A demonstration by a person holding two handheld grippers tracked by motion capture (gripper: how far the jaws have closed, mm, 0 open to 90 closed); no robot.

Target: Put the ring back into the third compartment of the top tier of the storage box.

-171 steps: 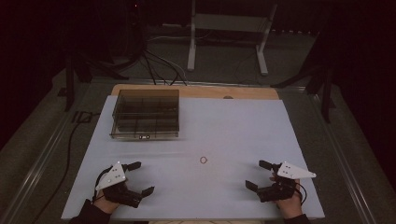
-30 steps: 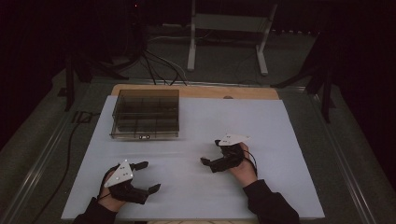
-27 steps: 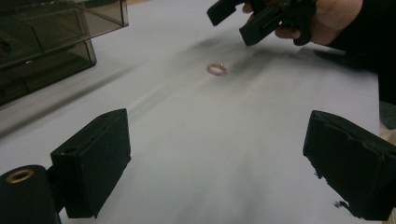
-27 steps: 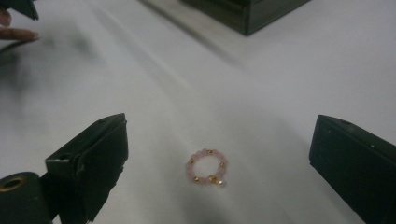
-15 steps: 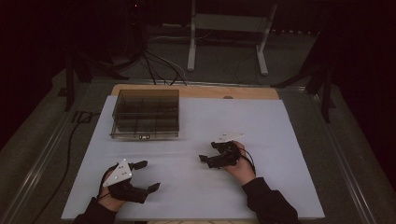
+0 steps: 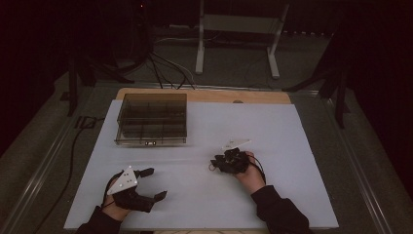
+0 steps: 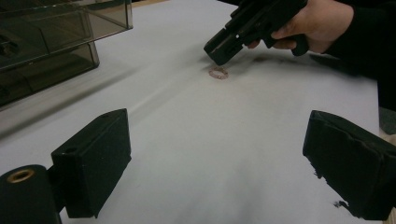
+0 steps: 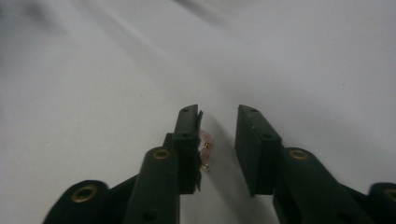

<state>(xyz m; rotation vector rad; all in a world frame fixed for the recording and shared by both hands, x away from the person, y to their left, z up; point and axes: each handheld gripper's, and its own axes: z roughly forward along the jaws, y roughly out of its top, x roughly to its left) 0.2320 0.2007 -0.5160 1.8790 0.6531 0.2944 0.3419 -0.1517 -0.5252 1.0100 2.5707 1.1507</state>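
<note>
A small pinkish bead ring (image 7: 218,73) with tiny gold beads lies on the white table top (image 6: 253,122). My right gripper (image 6: 215,164) points down at it from the right, held in a hand (image 7: 317,21). In the right gripper view the ring (image 8: 205,142) sits between the jaws of the right gripper (image 8: 217,114), against the left pad. A gap separates it from the other pad. These jaws have just been closing. My left gripper (image 6: 156,183) rests at the front left, wide open with nothing between its jaws.
A smoky clear plastic compartment box (image 6: 152,117) stands at the back left of the table; it also appears in the left gripper view (image 7: 46,37). A wooden strip (image 6: 204,95) edges the far side. Stand legs and cables lie on the floor beyond.
The right gripper has tipped down over the ring and its jaws have narrowed around it. The left gripper has stayed where it was.
</note>
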